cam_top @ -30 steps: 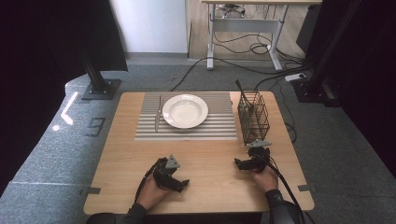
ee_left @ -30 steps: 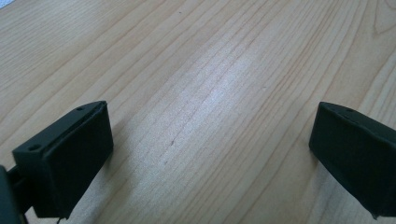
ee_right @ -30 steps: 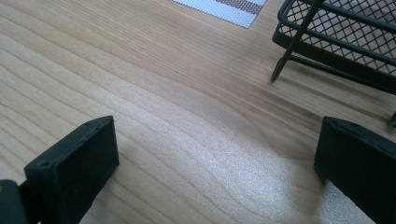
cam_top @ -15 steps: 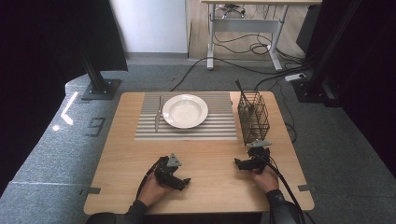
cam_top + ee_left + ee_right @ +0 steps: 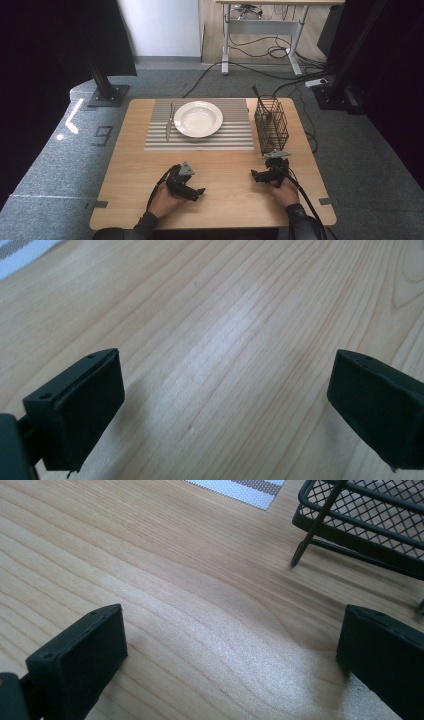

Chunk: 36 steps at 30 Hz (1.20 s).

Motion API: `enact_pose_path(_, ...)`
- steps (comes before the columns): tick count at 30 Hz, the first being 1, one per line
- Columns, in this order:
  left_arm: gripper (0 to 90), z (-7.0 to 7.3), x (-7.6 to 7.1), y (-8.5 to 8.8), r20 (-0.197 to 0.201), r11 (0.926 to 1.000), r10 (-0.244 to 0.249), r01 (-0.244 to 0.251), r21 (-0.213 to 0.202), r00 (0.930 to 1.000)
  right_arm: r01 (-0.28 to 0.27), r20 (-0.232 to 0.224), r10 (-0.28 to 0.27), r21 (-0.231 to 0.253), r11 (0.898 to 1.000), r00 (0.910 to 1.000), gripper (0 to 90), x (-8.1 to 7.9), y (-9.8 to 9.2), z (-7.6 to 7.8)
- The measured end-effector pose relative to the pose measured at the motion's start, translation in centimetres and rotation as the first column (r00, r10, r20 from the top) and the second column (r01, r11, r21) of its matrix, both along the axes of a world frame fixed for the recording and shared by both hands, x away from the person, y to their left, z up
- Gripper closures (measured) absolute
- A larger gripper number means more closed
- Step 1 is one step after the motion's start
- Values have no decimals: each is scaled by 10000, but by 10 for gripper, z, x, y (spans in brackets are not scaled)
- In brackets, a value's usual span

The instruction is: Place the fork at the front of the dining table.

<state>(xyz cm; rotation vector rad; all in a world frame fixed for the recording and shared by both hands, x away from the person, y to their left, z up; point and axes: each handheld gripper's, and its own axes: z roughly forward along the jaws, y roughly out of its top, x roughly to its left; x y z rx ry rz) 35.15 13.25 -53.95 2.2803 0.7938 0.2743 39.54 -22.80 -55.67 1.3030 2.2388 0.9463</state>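
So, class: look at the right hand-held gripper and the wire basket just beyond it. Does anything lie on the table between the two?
Nothing visible does. The right hand-held gripper, jaws open, rests on bare wooden table just short of the wire basket; the right gripper view shows bare wood up to the basket's foot.

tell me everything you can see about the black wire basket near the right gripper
The wire basket is a tall, narrow black mesh caddy, apparently metal, standing upright on the wooden table just right of the striped placemat. A dark utensil handle sticks out of its far end. The right gripper sits just in front, jaws open, not touching it.
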Motion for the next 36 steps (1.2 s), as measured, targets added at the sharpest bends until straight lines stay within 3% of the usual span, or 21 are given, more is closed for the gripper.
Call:
enact_pose_path(7,26,7,4,-3,51,9997,-96,97,-231,9999,6,1,-6,-1,10000,10000,0,0,0,0)
enact_pose_path(22,51,32,16,-21,385,9982,-516,527,-301,9979,-15,-3,15,5,10000,10000,0,-1,1,0)
enact_pose_path(36,75,54,40,-46,427,9962,-830,841,-244,9956,-52,-9,52,14,10000,10000,0,-1,1,0)
